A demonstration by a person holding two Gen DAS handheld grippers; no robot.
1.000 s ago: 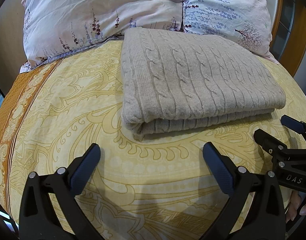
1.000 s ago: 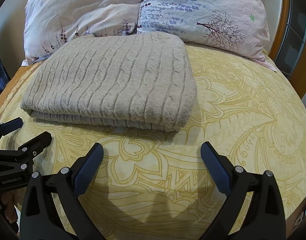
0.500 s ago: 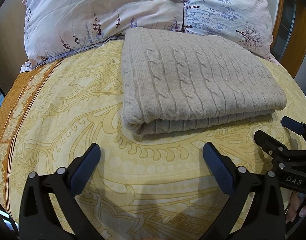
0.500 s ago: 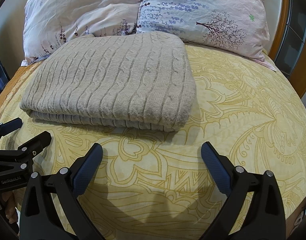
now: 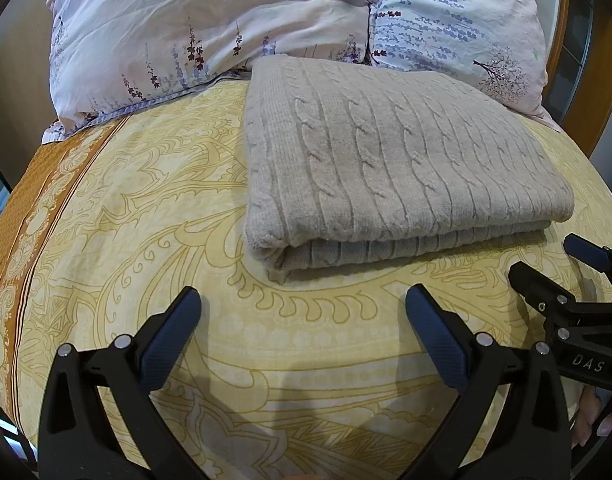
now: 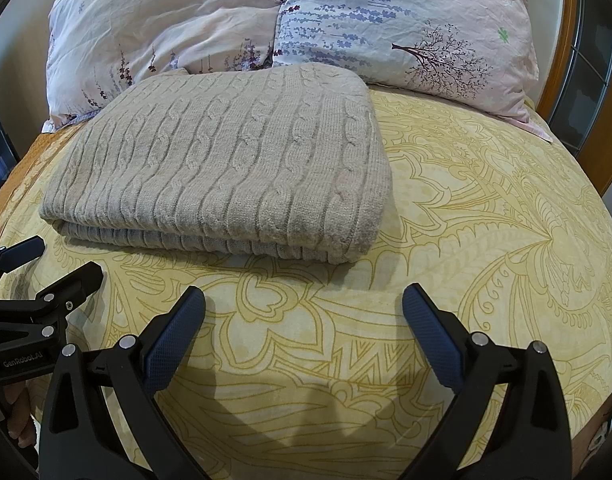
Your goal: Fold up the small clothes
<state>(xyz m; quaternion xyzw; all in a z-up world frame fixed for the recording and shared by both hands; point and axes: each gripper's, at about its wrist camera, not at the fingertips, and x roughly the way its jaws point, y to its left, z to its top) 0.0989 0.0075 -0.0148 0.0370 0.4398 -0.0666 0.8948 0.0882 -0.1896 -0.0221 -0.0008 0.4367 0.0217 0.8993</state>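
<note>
A beige cable-knit sweater [image 5: 390, 168] lies folded into a neat rectangle on the yellow patterned bedspread [image 5: 137, 208], its far edge against the pillows. It also shows in the right wrist view [image 6: 225, 160]. My left gripper [image 5: 301, 304] is open and empty, hovering over the bedspread just in front of the sweater's near left corner. My right gripper [image 6: 303, 304] is open and empty, in front of the sweater's near right corner. Each gripper shows at the edge of the other's view: the right one [image 5: 562, 264] and the left one [image 6: 53, 260].
Two floral pillows [image 5: 209, 24] [image 6: 406, 20] stand at the head of the bed behind the sweater. A wooden bed frame [image 6: 562, 60] runs along the right. An orange patterned border [image 5: 29, 208] marks the bedspread's left side.
Almost nothing has changed. Both grippers stay open and nearly still in front of the folded sweater.
</note>
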